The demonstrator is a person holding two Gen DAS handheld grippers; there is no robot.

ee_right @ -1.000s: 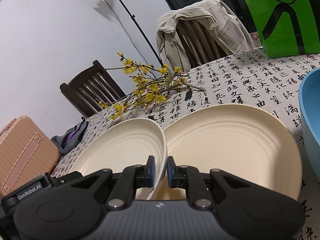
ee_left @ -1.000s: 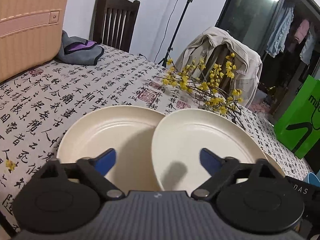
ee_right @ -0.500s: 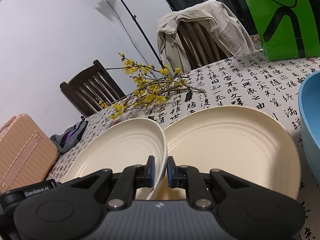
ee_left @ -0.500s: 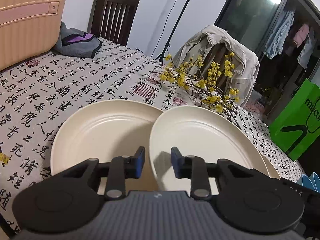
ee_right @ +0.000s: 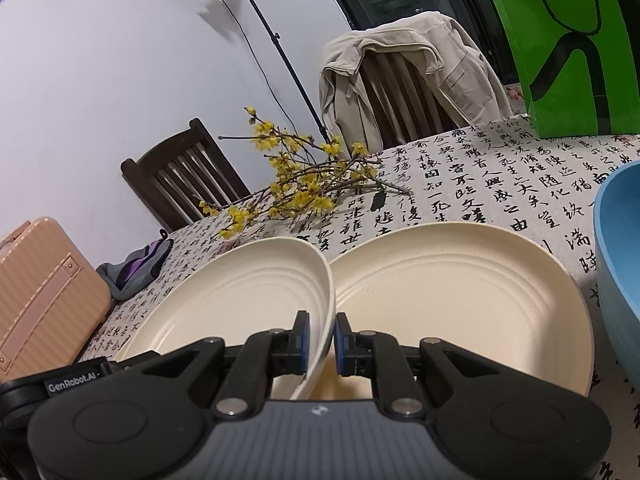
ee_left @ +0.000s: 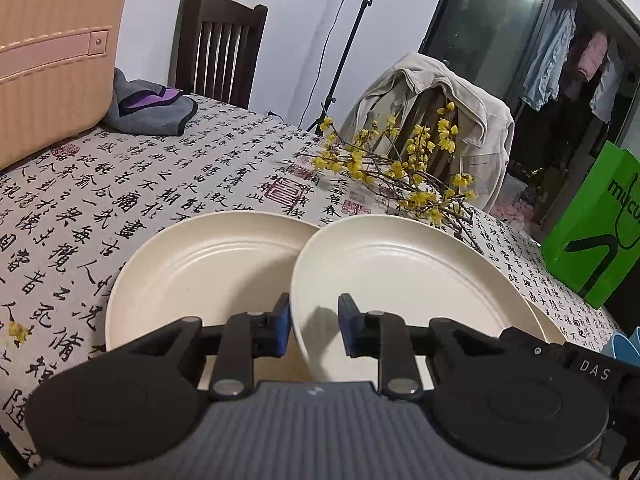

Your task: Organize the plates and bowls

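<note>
left wrist view: the left tongs [ee_left: 314, 328] have their jaws drawn close around the near rim of the cream plate [ee_left: 400, 280]; i cannot tell whether both pads bite. the plate spreads ahead and to the right, ringed and matte.

right wrist view: the right tongs [ee_right: 319, 338] are clenched on the same plate's [ee_right: 240, 300] rim, and it tilts away to their left. it is likely light, stiff and smooth, so the raised rim is the best place to grip.

Both cameras ride low behind their own gripper fingers, looking forward and slightly down across the table [ee_left: 168, 184] from close range. The left view faces the dark doorway [ee_left: 532, 80]; the right view angles toward the white wall [ee_right: 100, 80]. Both share two cream plates [ee_left: 208, 264], yellow flower branches [ee_right: 304, 184] and the jacket-draped chair [ee_right: 404, 76].
</note>
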